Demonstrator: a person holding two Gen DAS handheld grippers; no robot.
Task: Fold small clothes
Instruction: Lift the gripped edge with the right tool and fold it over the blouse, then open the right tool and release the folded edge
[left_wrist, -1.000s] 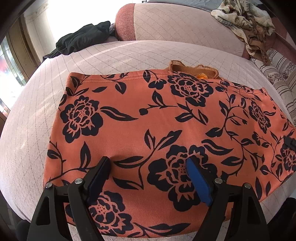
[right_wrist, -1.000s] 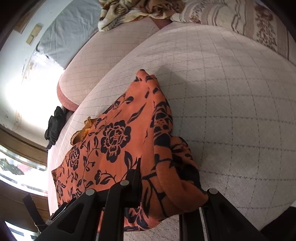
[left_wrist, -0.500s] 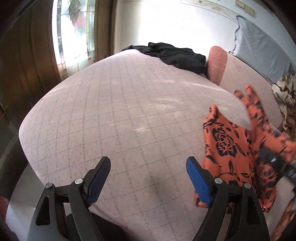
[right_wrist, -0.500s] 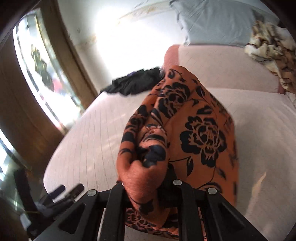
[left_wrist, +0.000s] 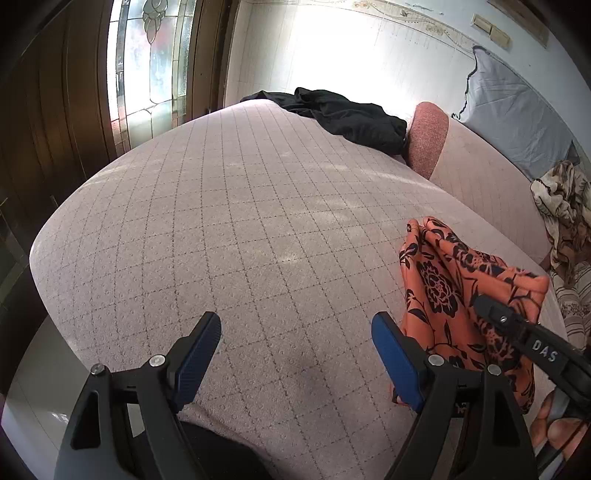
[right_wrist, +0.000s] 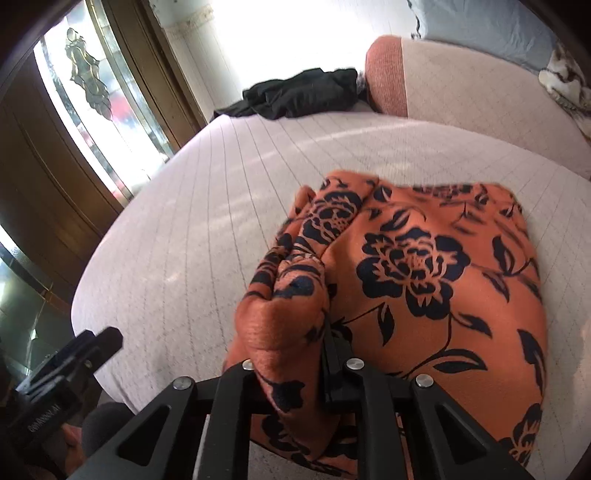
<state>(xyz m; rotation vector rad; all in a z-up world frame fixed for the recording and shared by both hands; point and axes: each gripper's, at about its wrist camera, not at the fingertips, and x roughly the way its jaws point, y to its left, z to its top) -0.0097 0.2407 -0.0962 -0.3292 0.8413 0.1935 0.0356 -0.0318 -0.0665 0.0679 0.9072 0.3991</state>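
An orange garment with black flowers (right_wrist: 417, 280) lies bunched on the pink quilted bed (right_wrist: 207, 221). My right gripper (right_wrist: 317, 354) is shut on a gathered fold of it at the garment's near left edge; the cloth hides the fingertips. In the left wrist view the garment (left_wrist: 454, 291) shows at the right, with the right gripper's body (left_wrist: 524, 336) over it. My left gripper (left_wrist: 295, 350) is open and empty, above bare bed to the left of the garment.
A black garment (left_wrist: 343, 114) lies at the bed's far edge beside a pink bolster (left_wrist: 428, 136). A grey pillow (left_wrist: 517, 122) and a patterned cloth (left_wrist: 565, 206) lie at the far right. A wooden door with glass (left_wrist: 147, 62) stands left.
My right gripper has lifted and carried one side of the garment leftward, folding it over itself. My left gripper has swung left, off the garment, to bare bed.
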